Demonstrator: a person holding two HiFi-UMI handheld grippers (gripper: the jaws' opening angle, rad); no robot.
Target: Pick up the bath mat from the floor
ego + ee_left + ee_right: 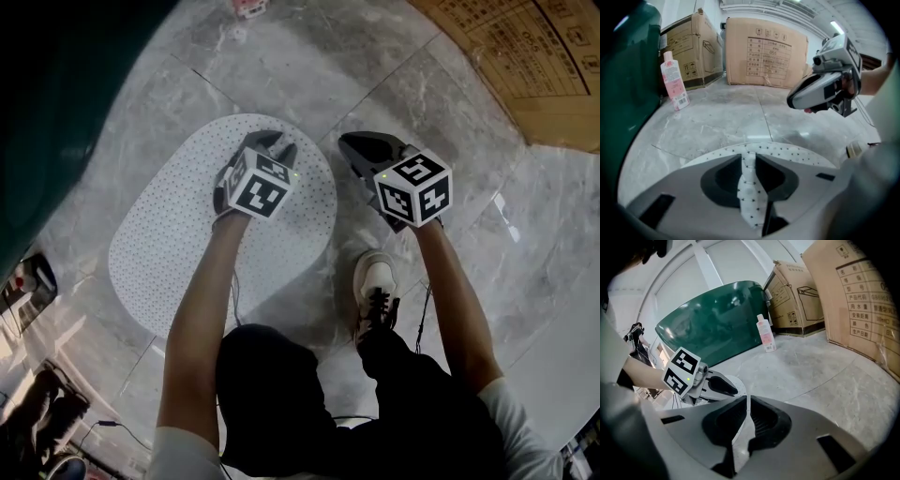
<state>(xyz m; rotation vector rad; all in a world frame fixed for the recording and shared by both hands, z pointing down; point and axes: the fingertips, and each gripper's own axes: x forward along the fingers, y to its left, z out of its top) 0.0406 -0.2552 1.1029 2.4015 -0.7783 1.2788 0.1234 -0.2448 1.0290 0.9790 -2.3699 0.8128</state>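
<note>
A white oval bath mat [178, 234] with small dark dots lies flat on the grey marble floor. My left gripper [277, 142] is at the mat's far edge. In the left gripper view a raised fold of the mat [749, 187] is pinched between the jaws of the left gripper [750, 161], and more of the mat's rim [797, 152] shows beyond them. My right gripper [354, 143] hangs just right of the mat over bare floor. It is shut with nothing held [746, 401]. Each gripper appears in the other's view: right [791, 101], left [735, 391].
A pink bottle [674, 82] stands on the floor by a dark green curved body [712, 319]. Cardboard boxes [766, 51] line the far side and also show in the head view [525, 56]. The person's shoe [377, 286] rests beside the mat's near right edge.
</note>
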